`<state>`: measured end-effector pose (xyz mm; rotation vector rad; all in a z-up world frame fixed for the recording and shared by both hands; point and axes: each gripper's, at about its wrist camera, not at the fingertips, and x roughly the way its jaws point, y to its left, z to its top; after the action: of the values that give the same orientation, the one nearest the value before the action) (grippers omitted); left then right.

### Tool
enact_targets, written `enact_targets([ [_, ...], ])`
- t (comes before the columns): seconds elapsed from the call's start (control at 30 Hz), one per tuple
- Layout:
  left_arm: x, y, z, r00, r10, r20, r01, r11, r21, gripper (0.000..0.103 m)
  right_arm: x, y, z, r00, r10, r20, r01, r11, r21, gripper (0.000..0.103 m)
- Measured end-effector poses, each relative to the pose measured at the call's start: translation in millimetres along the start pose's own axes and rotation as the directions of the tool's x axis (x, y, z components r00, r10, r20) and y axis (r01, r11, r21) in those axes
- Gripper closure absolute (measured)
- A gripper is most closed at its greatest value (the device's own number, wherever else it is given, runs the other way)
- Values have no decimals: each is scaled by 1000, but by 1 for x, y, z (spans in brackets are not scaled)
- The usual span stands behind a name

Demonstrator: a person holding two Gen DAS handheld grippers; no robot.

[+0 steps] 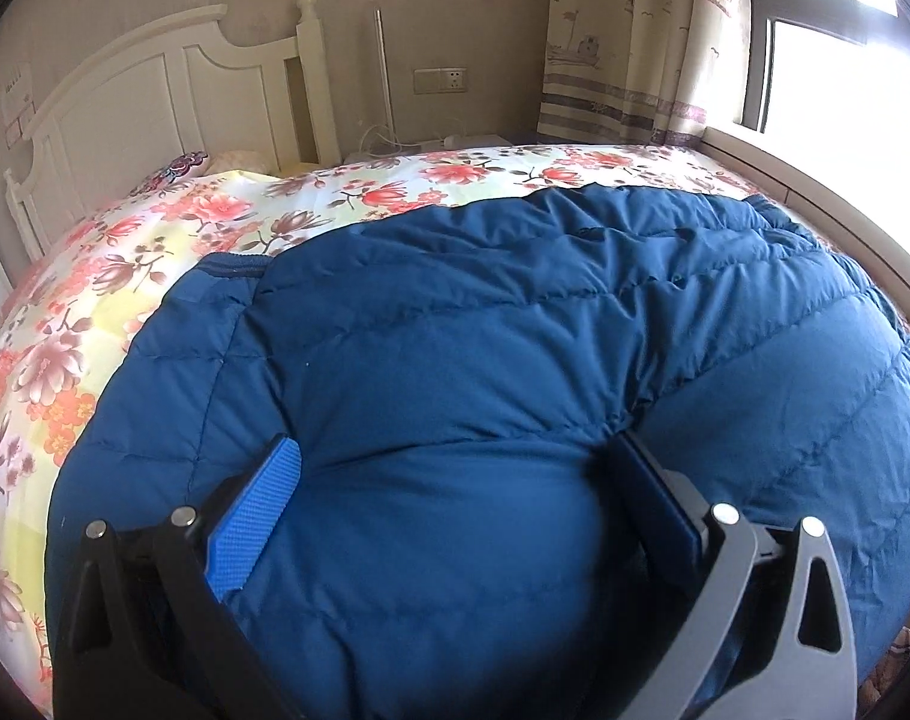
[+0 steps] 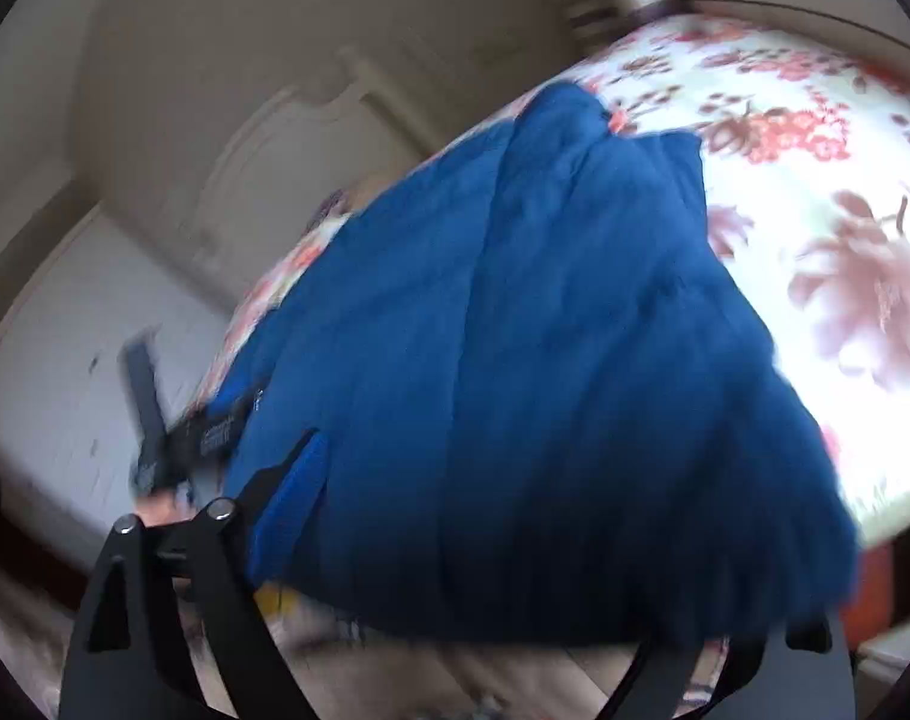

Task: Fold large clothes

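In the left wrist view, a dark blue quilted down jacket (image 1: 484, 330) is lying spread over a bed covered by a cream bedspread printed with pink and red flowers (image 1: 155, 228). The left gripper (image 1: 460, 504) is standing with its jaws wide apart, and a puffed fold of the jacket is bulging between its 2 fingers; its blue ribbed pads (image 1: 257, 516) are touching the fabric at each side, but whether they are squeezing it is unclear. A white wooden headboard (image 1: 125, 108) is rising behind the bed, and a patterned beige curtain (image 1: 628, 36) is hanging beside a bright window (image 1: 838, 60).

The right wrist view is blurred. The jacket (image 2: 544, 330) is filling the middle, lying on the floral bedspread (image 2: 814, 150). The right gripper (image 2: 514, 516) is gaping wide, its left finger (image 2: 287, 498) showing beside the jacket's near edge; the other finger is hidden behind the fabric.
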<state>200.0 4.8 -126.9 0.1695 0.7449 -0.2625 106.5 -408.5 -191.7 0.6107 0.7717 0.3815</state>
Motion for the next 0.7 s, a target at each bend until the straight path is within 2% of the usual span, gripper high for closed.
enact_targets([
  [0.07,0,-1,-1,1000,10,1,-10,1000,6,2,14,9,13,999,-33,12,33,999,35,15],
  [0.13,-1,-2,-1,1000,16,1,-16,1000,4,2,15,12,18,996,-30,84,24,997,70,23],
  [0.17,-1,-2,-1,1000,21,0,-21,1000,0,2,12,11,18,992,-24,126,14,997,79,38],
  [0.2,-1,-1,-1,1000,24,-1,-24,1000,-7,2,9,10,18,988,-28,154,17,997,75,48],
  [0.3,0,0,0,1000,27,0,-27,1000,-12,2,2,14,12,978,-25,206,22,1000,17,55],
  [0.47,0,-2,1,999,34,-12,-34,999,0,2,-10,42,3,958,-66,278,110,983,-145,57],
  [0.53,0,-3,10,997,27,-69,-26,1000,10,2,-13,55,0,950,-84,302,151,967,-207,57],
  [0.6,1,-2,29,992,-22,-125,23,1000,8,2,-16,67,-5,942,-94,323,182,949,-257,57],
  [0.63,0,-1,42,992,-39,-123,40,999,7,2,-19,73,-7,938,-93,335,194,939,-283,57],
  [0.7,5,-3,79,994,3,-106,1,999,36,2,-24,80,-7,932,-96,350,215,923,-320,57],
])
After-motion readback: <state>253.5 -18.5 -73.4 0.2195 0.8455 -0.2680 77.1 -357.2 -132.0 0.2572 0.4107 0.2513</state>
